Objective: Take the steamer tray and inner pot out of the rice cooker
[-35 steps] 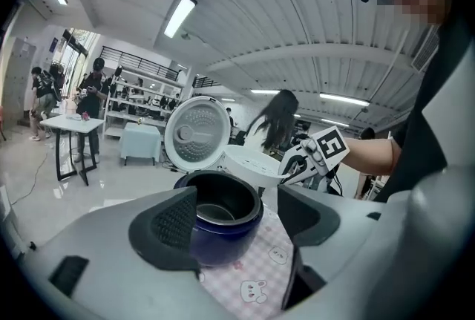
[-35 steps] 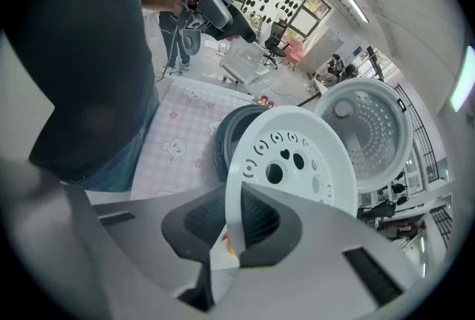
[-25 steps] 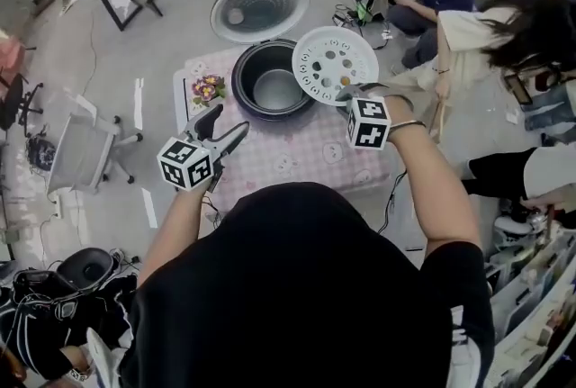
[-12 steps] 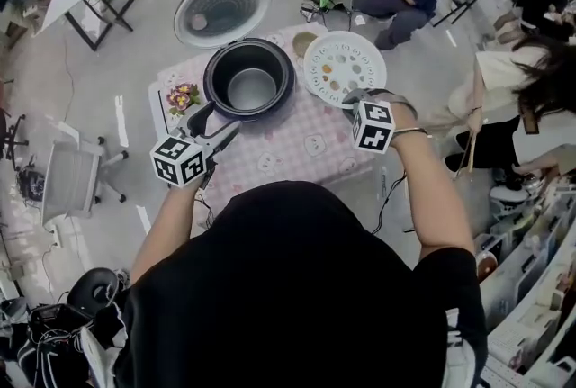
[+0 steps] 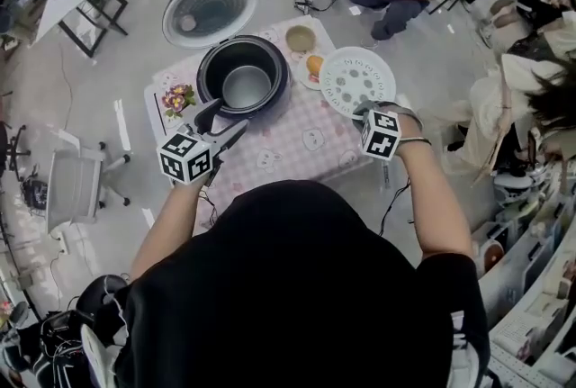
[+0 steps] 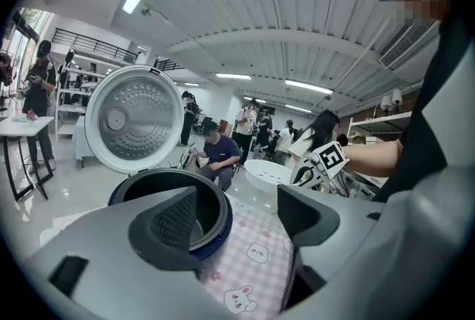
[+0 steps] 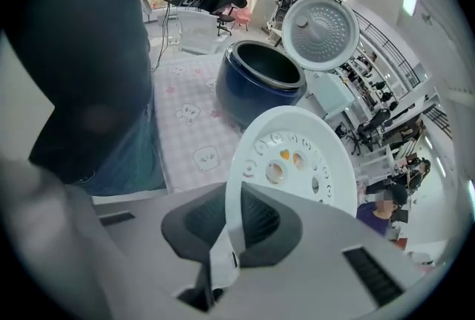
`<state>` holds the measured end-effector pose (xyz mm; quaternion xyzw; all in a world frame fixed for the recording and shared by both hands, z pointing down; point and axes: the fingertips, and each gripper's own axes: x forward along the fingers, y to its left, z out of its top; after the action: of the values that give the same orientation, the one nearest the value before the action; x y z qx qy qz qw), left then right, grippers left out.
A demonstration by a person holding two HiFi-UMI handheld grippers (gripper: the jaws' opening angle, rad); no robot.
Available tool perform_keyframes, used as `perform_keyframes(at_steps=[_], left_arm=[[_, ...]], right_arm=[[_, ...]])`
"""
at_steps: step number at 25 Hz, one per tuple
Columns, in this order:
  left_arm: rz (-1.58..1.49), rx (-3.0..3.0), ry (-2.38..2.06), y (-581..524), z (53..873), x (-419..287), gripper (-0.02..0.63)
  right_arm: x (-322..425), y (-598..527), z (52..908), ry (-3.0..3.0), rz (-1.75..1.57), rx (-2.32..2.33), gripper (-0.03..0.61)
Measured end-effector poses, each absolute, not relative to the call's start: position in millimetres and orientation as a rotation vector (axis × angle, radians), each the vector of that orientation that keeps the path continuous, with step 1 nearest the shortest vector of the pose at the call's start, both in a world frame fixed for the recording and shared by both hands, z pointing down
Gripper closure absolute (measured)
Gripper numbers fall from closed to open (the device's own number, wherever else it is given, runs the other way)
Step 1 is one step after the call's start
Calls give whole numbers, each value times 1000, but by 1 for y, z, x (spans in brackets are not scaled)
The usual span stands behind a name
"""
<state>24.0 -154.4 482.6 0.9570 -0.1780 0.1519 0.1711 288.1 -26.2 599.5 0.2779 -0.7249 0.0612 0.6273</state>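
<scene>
On the desk (image 5: 301, 148) the rice cooker (image 5: 205, 76) stands open, its inner pot (image 5: 247, 87) still inside. The steamer tray (image 5: 357, 80) is out, just right of the cooker, and I judge it wants setting down next. The right claw (image 7: 230, 237) is clamped on the tray's near rim, while the left claw (image 6: 237, 218), jaws apart and empty, hovers just before the cooker.

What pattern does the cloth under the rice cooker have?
The table cloth has pink-and-white checks with small cartoon animals; the left gripper view shows it best.
</scene>
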Motion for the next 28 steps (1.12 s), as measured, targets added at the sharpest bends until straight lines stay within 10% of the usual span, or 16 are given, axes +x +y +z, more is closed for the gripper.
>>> perform_keyframes(at_steps=[28], left_arm=[[478, 2656, -567, -155, 507, 15, 264]], right_arm=[[266, 5, 720, -1688, 268, 615, 552]])
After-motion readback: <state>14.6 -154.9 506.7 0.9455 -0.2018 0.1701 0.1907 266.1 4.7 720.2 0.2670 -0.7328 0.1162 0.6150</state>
